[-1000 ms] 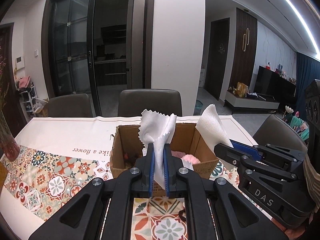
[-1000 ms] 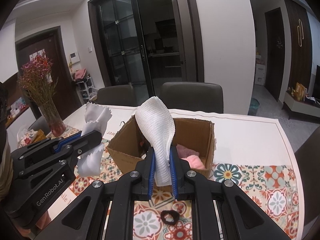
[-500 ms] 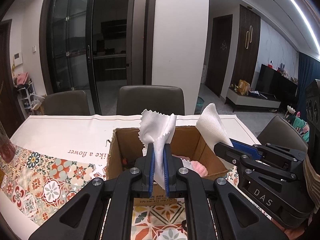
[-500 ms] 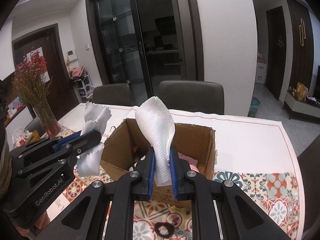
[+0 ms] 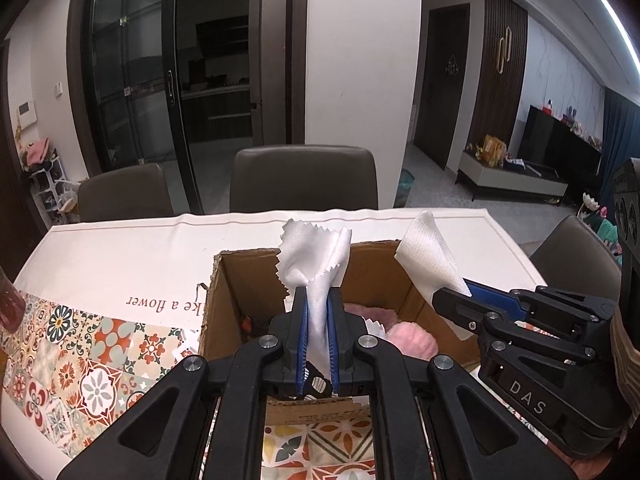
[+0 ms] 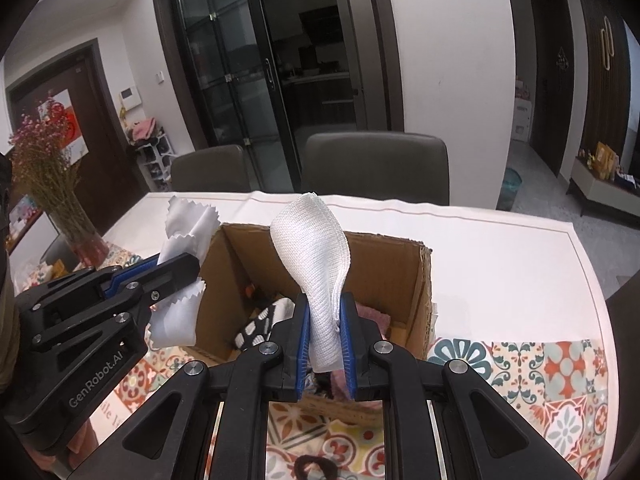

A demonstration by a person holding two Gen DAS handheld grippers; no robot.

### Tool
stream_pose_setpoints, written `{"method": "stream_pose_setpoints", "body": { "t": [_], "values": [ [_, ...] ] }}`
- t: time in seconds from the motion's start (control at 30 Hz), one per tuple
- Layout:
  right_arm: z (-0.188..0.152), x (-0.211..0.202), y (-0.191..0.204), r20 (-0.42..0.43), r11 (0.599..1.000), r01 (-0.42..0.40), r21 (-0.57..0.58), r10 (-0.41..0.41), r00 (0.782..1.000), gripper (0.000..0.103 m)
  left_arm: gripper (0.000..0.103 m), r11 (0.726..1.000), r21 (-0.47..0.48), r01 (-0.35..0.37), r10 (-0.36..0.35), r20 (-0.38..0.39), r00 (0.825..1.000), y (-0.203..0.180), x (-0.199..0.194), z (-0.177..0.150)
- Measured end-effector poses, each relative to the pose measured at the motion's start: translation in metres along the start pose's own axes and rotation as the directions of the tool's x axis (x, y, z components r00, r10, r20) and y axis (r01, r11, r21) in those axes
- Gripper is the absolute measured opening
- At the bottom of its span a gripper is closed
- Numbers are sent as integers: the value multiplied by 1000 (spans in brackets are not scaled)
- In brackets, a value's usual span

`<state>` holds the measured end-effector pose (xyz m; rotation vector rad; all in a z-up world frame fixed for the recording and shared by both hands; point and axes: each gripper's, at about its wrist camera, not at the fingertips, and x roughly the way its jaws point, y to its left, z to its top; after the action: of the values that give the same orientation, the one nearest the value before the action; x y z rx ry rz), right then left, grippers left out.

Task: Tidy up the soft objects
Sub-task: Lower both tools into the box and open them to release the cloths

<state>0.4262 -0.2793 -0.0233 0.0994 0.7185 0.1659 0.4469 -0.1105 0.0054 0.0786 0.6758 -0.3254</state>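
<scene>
On the left, we see the left gripper (image 5: 318,312) with its jaws pinched tight on a white zigzag-edged cloth (image 5: 314,258), held over the open cardboard box (image 5: 224,280) on the counter (image 5: 120,248). To the right, the right gripper (image 6: 326,332) has its jaws clamped on a white woven cloth (image 6: 310,240) above the same box, where a pink fluffy item (image 5: 412,338) and a black-and-white spotted item (image 6: 256,326) lie inside.

Black plastic grippers (image 5: 318,312) (image 6: 325,320) with blue pads, silver screws; side lettering "DAS" and "GenRobot.AI".
</scene>
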Motion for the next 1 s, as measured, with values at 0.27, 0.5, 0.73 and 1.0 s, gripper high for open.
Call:
{"method": "stream_pose_setpoints", "body": {
  "t": [0.27, 0.5, 0.73, 1.0],
  "values": [
    [3, 20, -3, -42, 1000, 15, -3, -15, 999, 18, 29, 1000, 0, -6, 6, -56, 998, 2, 23, 0],
    [-2, 21, -7, -52, 1000, 24, 16, -23, 998, 37, 43, 1000, -5, -22, 21, -59, 998, 3, 26, -1],
    [-3, 12, -10, -41, 998, 39, 38, -38, 998, 38, 43, 998, 8, -56, 57, -44, 997, 3, 13, -4],
    [-11, -6, 0, -19, 999, 29, 28, -29, 999, 38, 43, 996, 20, -84, 85, -29, 996, 1, -12, -10]
  ]
}}
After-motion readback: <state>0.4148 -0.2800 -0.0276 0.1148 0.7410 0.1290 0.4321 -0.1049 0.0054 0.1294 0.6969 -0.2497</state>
